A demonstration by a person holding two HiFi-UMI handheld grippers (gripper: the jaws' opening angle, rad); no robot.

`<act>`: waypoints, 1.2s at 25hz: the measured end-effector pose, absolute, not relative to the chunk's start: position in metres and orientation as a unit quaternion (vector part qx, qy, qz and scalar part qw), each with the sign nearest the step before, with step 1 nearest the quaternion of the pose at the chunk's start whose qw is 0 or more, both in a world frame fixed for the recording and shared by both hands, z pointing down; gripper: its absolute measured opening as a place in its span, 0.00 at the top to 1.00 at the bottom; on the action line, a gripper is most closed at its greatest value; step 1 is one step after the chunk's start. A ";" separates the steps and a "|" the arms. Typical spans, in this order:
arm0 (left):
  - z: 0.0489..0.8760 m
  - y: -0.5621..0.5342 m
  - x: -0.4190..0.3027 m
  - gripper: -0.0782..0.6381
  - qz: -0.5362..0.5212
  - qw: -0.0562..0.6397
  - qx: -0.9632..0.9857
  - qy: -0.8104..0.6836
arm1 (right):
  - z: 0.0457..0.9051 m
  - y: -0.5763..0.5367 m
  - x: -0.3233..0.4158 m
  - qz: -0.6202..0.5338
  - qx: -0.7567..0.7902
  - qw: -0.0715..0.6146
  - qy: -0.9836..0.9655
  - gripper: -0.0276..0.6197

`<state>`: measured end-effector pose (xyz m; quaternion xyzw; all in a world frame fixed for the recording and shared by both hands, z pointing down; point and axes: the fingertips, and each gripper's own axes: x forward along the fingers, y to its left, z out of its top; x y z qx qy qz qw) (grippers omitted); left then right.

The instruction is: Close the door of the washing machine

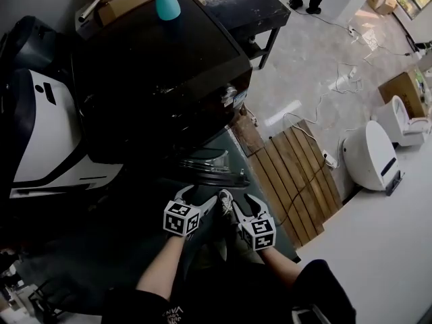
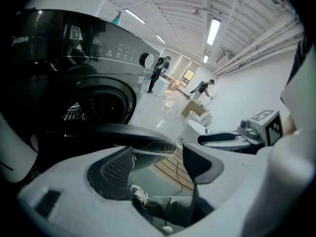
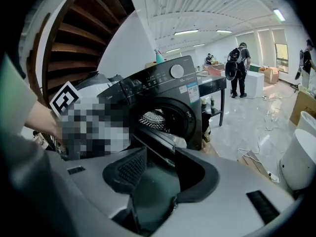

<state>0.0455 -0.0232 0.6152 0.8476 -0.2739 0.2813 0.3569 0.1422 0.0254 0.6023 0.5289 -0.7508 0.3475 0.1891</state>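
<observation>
A wide room with a glossy pale floor (image 1: 304, 66) lies under strip lights. Nearest, at the lower middle of the head view, two forearms reach forward side by side, angled downward. The left gripper (image 1: 197, 198) has its fingers spread and grips nothing. The right gripper (image 1: 239, 201) also has its fingers spread. The rim of the door (image 1: 209, 164) shows between them, but the pads do not press on it. The door hangs open just beyond both grippers, at the frame's centre. Behind it stands the dark washing machine (image 1: 162, 79). In the right gripper view its drum (image 3: 155, 118) shows a perforated metal wall, and whether anything lies in the drum cannot be made out. A teal bottle (image 1: 167, 4) stands on top of the machine. A wooden pallet (image 1: 297, 174) lies to the right.
</observation>
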 end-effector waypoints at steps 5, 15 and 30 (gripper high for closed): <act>0.615 -0.052 0.054 0.43 0.271 0.359 0.849 -0.275 | 0.623 -0.025 0.153 0.342 0.532 0.197 -0.749 0.70; 0.611 -0.092 0.060 0.46 0.237 0.372 0.855 -0.273 | 0.646 -0.091 0.148 0.361 0.535 0.196 -0.738 0.70; 0.644 -0.129 -0.036 0.71 0.232 0.347 0.788 -0.452 | 0.650 -0.165 0.151 0.350 0.548 0.179 -0.738 0.71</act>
